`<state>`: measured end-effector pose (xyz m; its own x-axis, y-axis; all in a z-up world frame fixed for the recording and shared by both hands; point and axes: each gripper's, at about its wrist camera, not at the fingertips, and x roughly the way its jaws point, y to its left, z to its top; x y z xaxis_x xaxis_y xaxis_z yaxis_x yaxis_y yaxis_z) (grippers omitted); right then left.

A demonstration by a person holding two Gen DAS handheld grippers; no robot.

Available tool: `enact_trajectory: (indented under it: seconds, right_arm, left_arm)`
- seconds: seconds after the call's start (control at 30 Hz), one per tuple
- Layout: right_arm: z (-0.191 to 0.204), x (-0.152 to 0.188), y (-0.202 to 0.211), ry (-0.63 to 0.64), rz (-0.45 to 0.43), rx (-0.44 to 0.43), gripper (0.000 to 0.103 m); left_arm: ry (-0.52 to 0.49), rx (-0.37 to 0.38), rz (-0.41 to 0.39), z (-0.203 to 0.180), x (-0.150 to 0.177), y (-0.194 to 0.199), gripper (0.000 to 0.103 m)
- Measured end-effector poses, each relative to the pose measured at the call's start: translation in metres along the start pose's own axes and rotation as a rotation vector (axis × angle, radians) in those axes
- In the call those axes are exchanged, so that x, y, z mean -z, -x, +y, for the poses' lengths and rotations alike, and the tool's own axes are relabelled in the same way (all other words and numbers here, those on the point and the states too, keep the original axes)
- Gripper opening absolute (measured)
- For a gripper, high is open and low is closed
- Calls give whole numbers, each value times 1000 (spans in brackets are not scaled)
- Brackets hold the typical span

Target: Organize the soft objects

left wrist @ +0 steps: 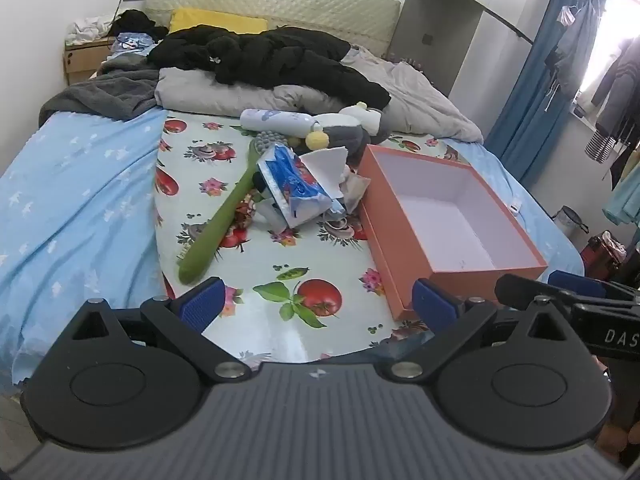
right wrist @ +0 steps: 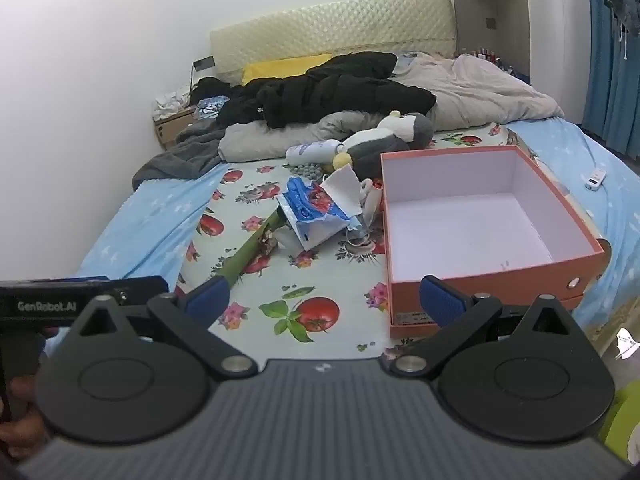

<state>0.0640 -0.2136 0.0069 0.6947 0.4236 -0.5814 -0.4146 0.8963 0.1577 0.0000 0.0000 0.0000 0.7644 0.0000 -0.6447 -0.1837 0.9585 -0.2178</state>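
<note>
Both grippers hover over the near edge of the bed, jaws spread wide and empty. The left gripper [left wrist: 316, 300] points along the flowered cloth [left wrist: 280, 248], with the right gripper [right wrist: 324, 300] just beside it and facing the near wall of the orange box [right wrist: 480, 280], which stands open and bare inside toward the bed's right edge.

Ahead and well apart from both lies the heap to sort. A green long-handled brush [left wrist: 220, 216] runs diagonally, its handle end toward the near-left and its head away, under a blue tissue pack [left wrist: 296, 184]. Beyond them, toward the headboard, the grey-and-white plush toy [right wrist: 376, 140] lies beside a white bottle [left wrist: 276, 120].

Judging from the views, the plush sits straight ahead, left of the box's far corner. The left gripper seems better lined up with the heap, the right one with the box.
</note>
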Motion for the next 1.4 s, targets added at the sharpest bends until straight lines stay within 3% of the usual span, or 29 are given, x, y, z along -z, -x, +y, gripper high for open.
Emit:
enact_trajectory:
  seconds: [0.23, 0.43, 0.7, 1.4]
  right_arm:
    - [-8, 2, 7, -24, -30, -3, 103]
    - [2, 5, 11, 15, -28, 44, 103]
    - [3, 10, 14, 22, -23, 45, 103]
    - [2, 14, 12, -2, -16, 56, 103]
  left_arm:
    - [-17, -15, 8, -2, 0, 0, 101]
    - [-27, -17, 0, -10, 2, 3, 101]
    - [19, -4, -3, 5, 6, 6, 101]
    - [8, -11, -7, 6, 6, 8, 101]
